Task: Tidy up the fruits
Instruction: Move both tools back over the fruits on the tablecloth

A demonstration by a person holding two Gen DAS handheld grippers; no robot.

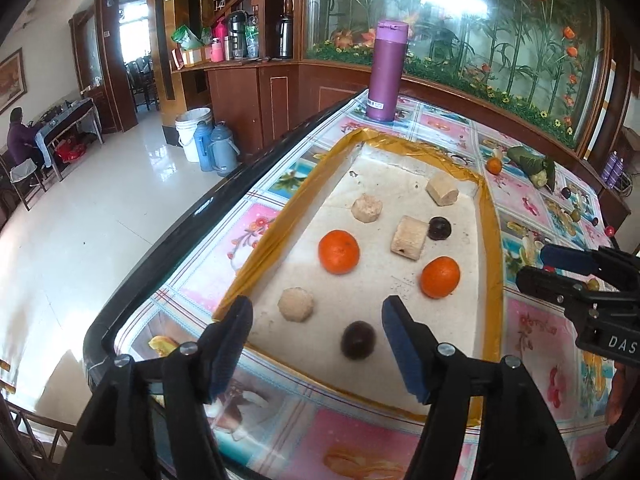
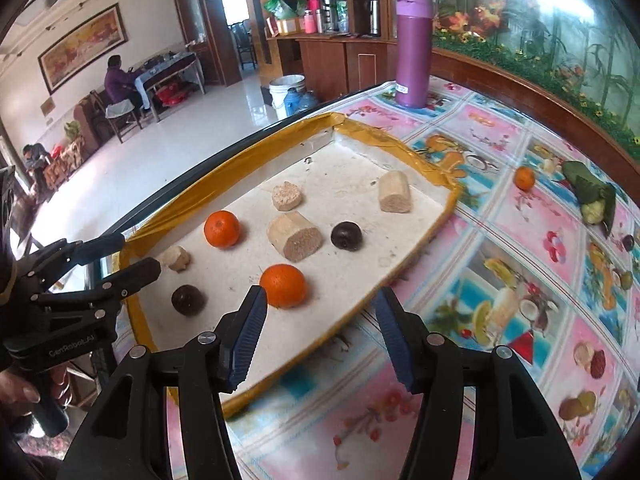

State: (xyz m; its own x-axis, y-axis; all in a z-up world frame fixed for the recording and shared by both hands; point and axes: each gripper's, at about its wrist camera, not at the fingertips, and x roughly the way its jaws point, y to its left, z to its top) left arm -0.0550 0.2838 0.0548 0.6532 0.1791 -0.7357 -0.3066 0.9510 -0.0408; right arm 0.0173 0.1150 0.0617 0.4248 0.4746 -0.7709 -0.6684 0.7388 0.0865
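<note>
The tray with the yellow taped rim already holds two oranges, two dark round fruits and some pale cut pieces, while one more small orange lies outside it on the flowered tablecloth, near a green leaf-wrapped bundle. Both the left gripper and the right gripper have the jaws open and hold nothing. That loose orange lies far ahead and to the right of the right gripper's fingers, with the tray between it and the left gripper, so I judge the right hand is the nearer one to fetch it
</note>
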